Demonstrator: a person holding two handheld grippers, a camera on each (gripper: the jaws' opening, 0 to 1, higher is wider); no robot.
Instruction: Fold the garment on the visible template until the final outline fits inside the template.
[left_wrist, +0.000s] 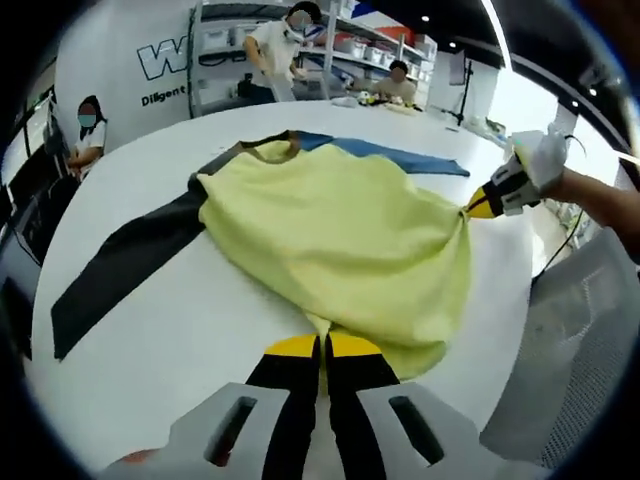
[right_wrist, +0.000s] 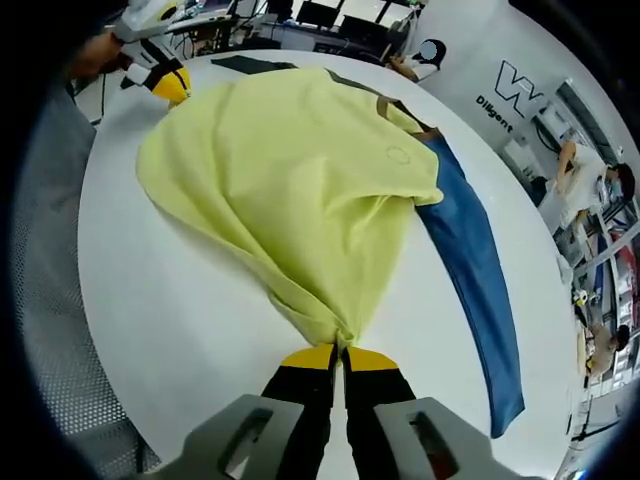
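Looking along my left gripper (left_wrist: 322, 345) in the left gripper view, I saw its two yellow-tipped black jaws pressed together on the near edge of the pale yellow cloth garment (left_wrist: 340, 235). That garment lay spread on the round white table (left_wrist: 150, 330), bunched into folds where I pinched it. From under the garment's far-left side a dark grey strip of template (left_wrist: 125, 260) ran out across the table toward the rim, and past the garment's far edge a blue strip of template (left_wrist: 400, 152) showed. At the garment's right corner my right gripper (left_wrist: 480, 205) had come into view with a gloved hand (left_wrist: 540, 165) behind it, its yellow tips closed on the cloth, which was drawn to a point there. Beyond the table, people sat and stood by shelving.

In the right gripper view, I saw the right gripper (right_wrist: 340, 358) with its jaws shut tight on a gathered corner of the yellow garment (right_wrist: 290, 170), the cloth fanning away from the pinch over the white table (right_wrist: 180, 330). The blue template strip (right_wrist: 480, 270) lay just beside the garment on its right, running toward the table rim. At the garment's far-left corner the left gripper (right_wrist: 170, 85) held the cloth, tips touching it. A little of the dark strip (right_wrist: 250, 63) showed past the garment's far edge.
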